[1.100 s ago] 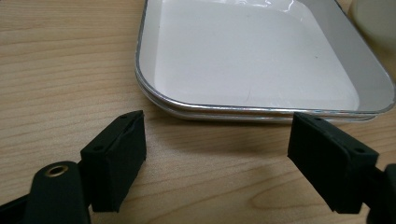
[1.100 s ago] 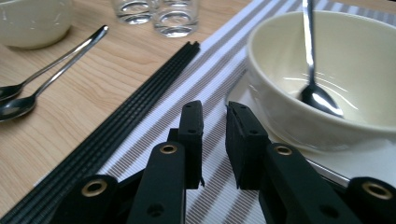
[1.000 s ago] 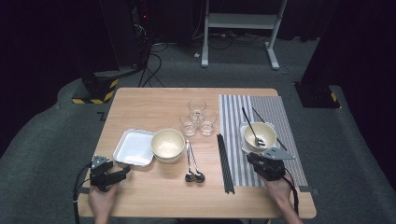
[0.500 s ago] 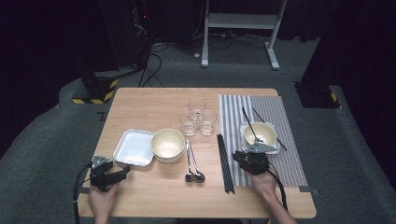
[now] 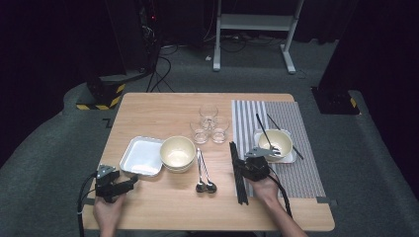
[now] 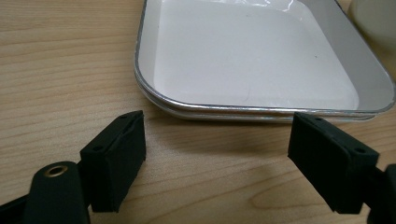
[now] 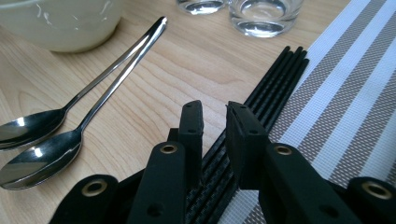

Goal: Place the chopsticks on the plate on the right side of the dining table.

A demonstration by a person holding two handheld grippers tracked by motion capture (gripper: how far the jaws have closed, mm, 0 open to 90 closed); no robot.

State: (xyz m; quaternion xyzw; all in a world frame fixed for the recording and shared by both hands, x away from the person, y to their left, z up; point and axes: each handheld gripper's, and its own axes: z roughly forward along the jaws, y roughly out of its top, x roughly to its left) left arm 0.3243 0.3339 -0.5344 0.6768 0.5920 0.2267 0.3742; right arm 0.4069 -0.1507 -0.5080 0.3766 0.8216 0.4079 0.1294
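My right gripper [image 5: 248, 163] hovers low over a bundle of several black chopsticks [image 5: 238, 174] that lies along the left edge of the striped placemat [image 5: 296, 170]. In the right gripper view its jaws [image 7: 215, 114] stand a narrow gap apart above the chopsticks [image 7: 275, 84], and nothing is between them. Two metal spoons [image 7: 88, 105] lie just to its left on the wood. My left gripper [image 5: 129, 181] rests near the front left corner and points at a white square tray [image 5: 142, 156]. Its jaws [image 6: 217, 140] are wide open in front of the tray's rim [image 6: 210, 108].
A cream bowl [image 5: 177, 152] sits between the tray and the spoons [image 5: 202, 173]. Three clear glasses [image 5: 209, 126] stand behind them. On the placemat is another bowl [image 5: 276, 140] on a small plate, with a spoon in it and a chopstick pair [image 5: 279, 131] behind it.
My right gripper has moved left, from beside the bowl on the placemat to above the chopstick bundle. The left gripper has stayed where it was.
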